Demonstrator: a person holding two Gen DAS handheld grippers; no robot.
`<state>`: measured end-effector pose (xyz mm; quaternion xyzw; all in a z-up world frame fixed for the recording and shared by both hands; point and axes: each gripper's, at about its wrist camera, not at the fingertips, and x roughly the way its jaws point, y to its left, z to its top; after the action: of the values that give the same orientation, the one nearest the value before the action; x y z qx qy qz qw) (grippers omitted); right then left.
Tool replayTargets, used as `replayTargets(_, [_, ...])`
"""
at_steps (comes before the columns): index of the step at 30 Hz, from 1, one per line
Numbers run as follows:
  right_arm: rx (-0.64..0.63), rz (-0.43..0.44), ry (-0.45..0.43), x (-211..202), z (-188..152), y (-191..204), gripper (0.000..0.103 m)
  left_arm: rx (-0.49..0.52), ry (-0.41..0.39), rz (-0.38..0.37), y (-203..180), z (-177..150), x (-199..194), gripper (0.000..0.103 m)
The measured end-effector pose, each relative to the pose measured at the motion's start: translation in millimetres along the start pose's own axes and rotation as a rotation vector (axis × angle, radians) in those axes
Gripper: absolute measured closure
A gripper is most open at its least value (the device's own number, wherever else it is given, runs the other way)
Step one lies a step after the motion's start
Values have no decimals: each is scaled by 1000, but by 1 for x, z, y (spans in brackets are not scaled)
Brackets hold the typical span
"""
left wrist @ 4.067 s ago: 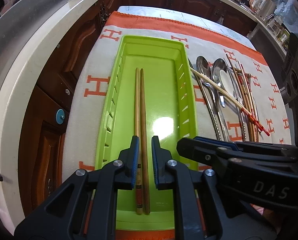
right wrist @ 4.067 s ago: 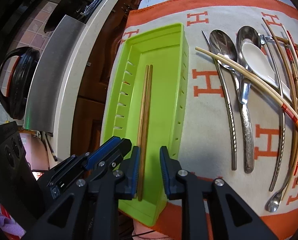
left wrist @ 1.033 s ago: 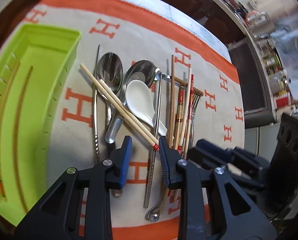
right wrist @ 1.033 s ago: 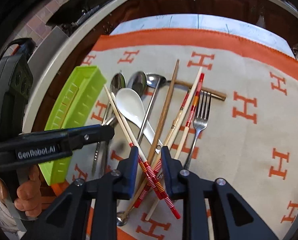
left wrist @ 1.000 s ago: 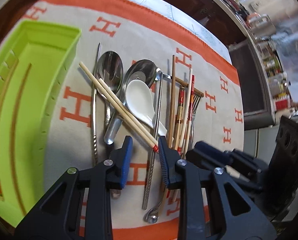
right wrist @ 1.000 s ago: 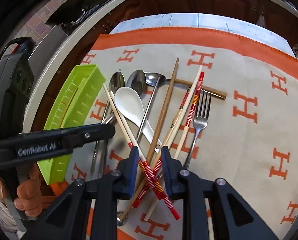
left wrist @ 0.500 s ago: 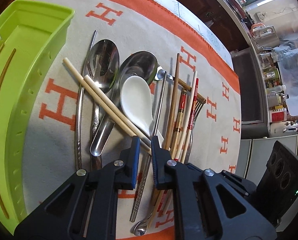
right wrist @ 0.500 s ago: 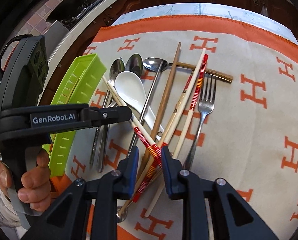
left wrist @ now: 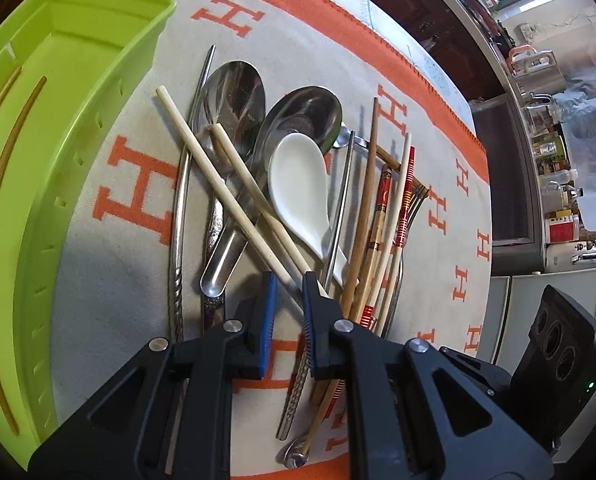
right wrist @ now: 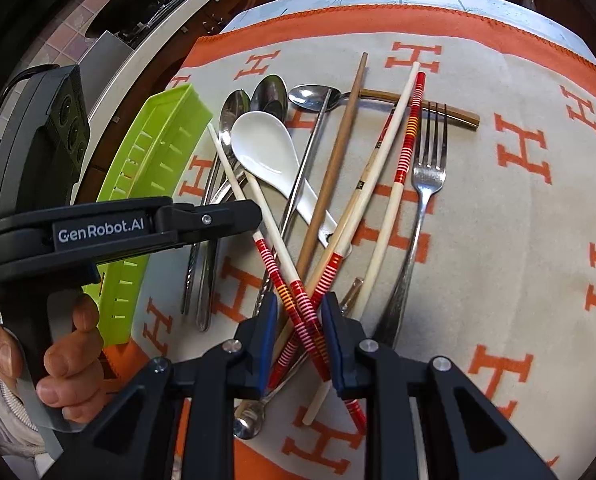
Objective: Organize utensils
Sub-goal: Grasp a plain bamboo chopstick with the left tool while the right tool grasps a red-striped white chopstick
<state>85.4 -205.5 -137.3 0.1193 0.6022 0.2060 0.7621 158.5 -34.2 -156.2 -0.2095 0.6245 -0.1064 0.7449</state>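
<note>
A loose heap of utensils lies on an orange-and-cream cloth (right wrist: 497, 220). My left gripper (left wrist: 290, 280) is shut on a pair of pale chopsticks (left wrist: 218, 176) that lie slanted across two steel spoons (left wrist: 238, 92). In the right wrist view its tip (right wrist: 254, 214) sits just above their red-striped ends (right wrist: 278, 280). My right gripper (right wrist: 298, 300) is open and low over the cloth, straddling the spot where those striped ends cross another striped chopstick (right wrist: 407, 140). The green tray (left wrist: 98, 92) to the left holds two brown chopsticks (left wrist: 2, 184).
A white ceramic spoon (right wrist: 262, 144), a fork (right wrist: 429, 172), a dark wooden chopstick (right wrist: 337, 160), a metal chopstick and a long-handled spoon lie tangled in the heap. A hand (right wrist: 70, 360) holds the left gripper's handle. Counter clutter stands beyond the cloth's far right edge.
The left gripper moved forward and down to the pale chopsticks and its jaws narrowed around them. The right gripper dropped lower over the striped ends, its gap unchanged.
</note>
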Motion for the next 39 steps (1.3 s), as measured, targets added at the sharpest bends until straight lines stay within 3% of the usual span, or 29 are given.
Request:
replayTargets(6, [6,0,3,0,-2,2,80,-2,-21,-78,4,-1,1,94])
replayTargets(8, [8,0,9,2,0,2,89,11,-23,-86,3,-2,0,95])
replayTargets(13, [9,46,14,3,-2,7,96,57,-36,-81,-5,-6,-5,97])
replayTargets(25, [31,59,15,8,-2,10,97,83,-22,-89,-2,-7,-3,98])
replayTargets(27, [46,77,11,8,-3,8,97,106,-21,-94,-5,-8,-5,103])
replayTargets(39, [85,133,-53,-12,-8,13,98,163,-45,-80,-6,-17,-34,103])
